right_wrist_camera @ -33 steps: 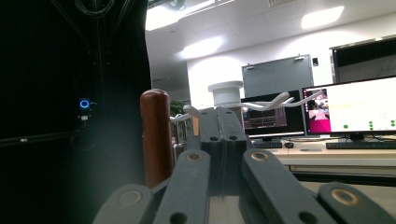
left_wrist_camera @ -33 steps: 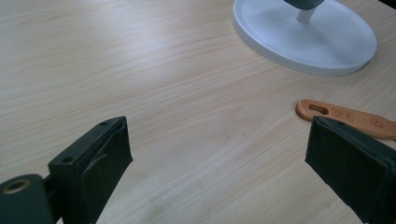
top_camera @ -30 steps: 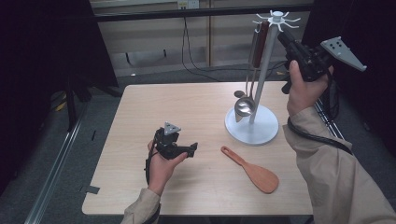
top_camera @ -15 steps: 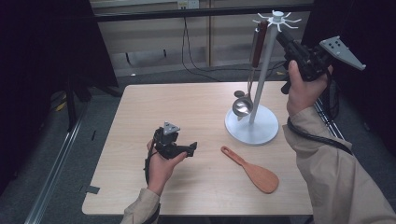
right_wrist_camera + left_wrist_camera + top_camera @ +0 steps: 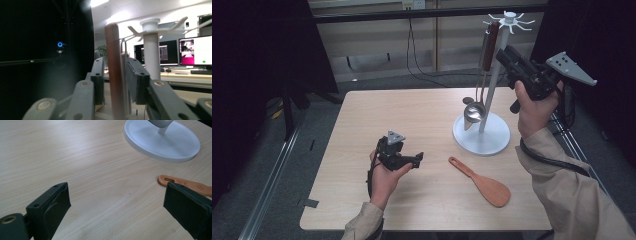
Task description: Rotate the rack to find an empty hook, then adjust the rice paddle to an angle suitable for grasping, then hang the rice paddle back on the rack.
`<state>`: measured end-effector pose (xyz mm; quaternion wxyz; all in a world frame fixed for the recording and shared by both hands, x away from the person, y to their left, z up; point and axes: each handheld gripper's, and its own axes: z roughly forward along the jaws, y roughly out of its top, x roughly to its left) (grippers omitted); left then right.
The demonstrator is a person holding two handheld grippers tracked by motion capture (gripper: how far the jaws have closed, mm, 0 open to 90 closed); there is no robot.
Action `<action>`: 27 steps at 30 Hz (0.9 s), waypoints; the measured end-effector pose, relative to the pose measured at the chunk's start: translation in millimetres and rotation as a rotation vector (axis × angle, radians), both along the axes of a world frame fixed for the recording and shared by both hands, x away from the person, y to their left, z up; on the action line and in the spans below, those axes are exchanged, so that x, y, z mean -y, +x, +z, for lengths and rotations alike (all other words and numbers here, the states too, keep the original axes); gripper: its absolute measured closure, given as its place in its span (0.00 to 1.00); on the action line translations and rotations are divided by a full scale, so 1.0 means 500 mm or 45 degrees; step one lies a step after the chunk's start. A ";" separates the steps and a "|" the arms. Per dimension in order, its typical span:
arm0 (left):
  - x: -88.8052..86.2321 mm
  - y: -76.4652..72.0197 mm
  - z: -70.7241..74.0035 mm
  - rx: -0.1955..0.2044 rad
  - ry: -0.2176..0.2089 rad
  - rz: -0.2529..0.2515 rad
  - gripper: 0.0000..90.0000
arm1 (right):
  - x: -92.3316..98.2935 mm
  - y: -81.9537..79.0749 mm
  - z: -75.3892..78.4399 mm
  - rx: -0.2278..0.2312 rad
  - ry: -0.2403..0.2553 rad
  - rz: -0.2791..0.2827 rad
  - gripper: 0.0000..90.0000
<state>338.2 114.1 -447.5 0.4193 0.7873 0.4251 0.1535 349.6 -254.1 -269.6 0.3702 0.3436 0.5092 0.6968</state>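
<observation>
A ladle with a brown handle [image 5: 491,45] and steel bowl [image 5: 473,111] hangs from a hook at the top of the white stand [image 5: 492,87]. My right gripper [image 5: 502,54] is up at that handle. Its jaws have just been opening, and in the right gripper view the handle [image 5: 112,50] stands between the jaws of the right gripper [image 5: 116,67] with a gap on the left side. An orange rice spatula [image 5: 484,182] lies flat on the table. My left gripper [image 5: 414,160] hovers low and open with nothing between its jaws, left of the spatula handle [image 5: 185,183].
The stand's round white base [image 5: 482,135] sits at the table's right rear, also in the left gripper view as the base [image 5: 162,142]. The wooden table [image 5: 377,115] is bare on its left half. Dark curtains and cables lie behind.
The right gripper's jaws have parted a little around the ladle handle. Both hands stay about where they were, and the spatula has not moved.
</observation>
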 end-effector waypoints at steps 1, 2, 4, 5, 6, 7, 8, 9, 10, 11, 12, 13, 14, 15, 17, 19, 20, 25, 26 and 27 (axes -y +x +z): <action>0.001 0.000 -0.001 0.001 -0.010 0.006 0.07 | -0.001 -0.001 -0.004 -0.008 0.005 0.017 0.73; 0.001 0.000 -0.001 0.001 -0.008 0.007 0.07 | -0.001 -0.002 -0.008 -0.009 -0.002 0.024 0.72; 0.000 0.000 -0.001 -0.001 -0.005 0.007 0.07 | -0.002 -0.005 -0.017 -0.023 -0.003 0.036 0.66; 0.000 0.000 -0.001 0.000 -0.009 0.008 0.07 | -0.003 -0.007 -0.023 -0.032 -0.003 0.041 0.63; -0.001 0.000 0.000 0.001 -0.001 0.004 0.07 | -0.003 -0.007 -0.029 -0.040 -0.005 0.041 0.60; 0.000 0.000 0.000 0.000 -0.001 0.002 0.07 | -0.003 -0.009 -0.036 -0.047 -0.003 0.046 0.58; 0.000 -0.001 0.000 -0.002 0.004 0.004 0.07 | -0.003 -0.009 -0.043 -0.057 -0.005 0.055 0.56; 0.001 -0.001 -0.001 -0.001 0.004 0.004 0.07 | -0.004 -0.011 -0.050 -0.065 -0.004 0.058 0.53; 0.001 0.000 -0.001 0.001 0.005 0.000 0.07 | -0.004 -0.012 -0.056 -0.072 0.000 0.065 0.52; 0.002 -0.001 -0.002 0.000 -0.005 0.006 0.07 | -0.004 -0.013 -0.062 -0.080 0.003 0.078 0.50; 0.002 -0.001 -0.002 -0.001 -0.002 0.006 0.07 | -0.005 -0.014 -0.066 -0.082 0.002 0.080 0.49; 0.002 -0.001 -0.002 -0.001 -0.002 0.007 0.07 | -0.005 -0.016 -0.074 -0.089 -0.005 0.089 0.48; 0.002 -0.001 -0.002 0.001 -0.003 0.008 0.07 | -0.005 -0.017 -0.079 -0.096 -0.005 0.098 0.47; 0.001 -0.001 -0.002 -0.001 0.008 0.000 0.07 | -0.005 -0.020 -0.085 -0.101 -0.007 0.095 0.46; 0.001 -0.001 -0.002 -0.001 0.013 -0.002 0.07 | -0.008 -0.024 -0.096 -0.118 0.002 0.119 0.44; 0.000 0.000 -0.002 -0.003 0.025 -0.012 0.07 | -0.012 -0.029 -0.108 -0.134 -0.009 0.129 0.43; 0.000 0.000 -0.002 -0.004 0.026 -0.011 0.07 | -0.013 -0.031 -0.113 -0.137 -0.012 0.136 0.42; 0.002 -0.002 -0.002 -0.002 0.012 -0.009 0.07 | -0.023 -0.045 -0.148 -0.185 -0.026 0.176 0.37; 0.005 -0.003 -0.002 0.001 -0.004 0.002 0.07 | -0.024 -0.046 -0.153 -0.193 -0.027 0.177 0.36; 0.005 -0.003 -0.001 0.001 0.007 -0.004 0.07 | -0.025 -0.049 -0.159 -0.204 -0.035 0.181 0.36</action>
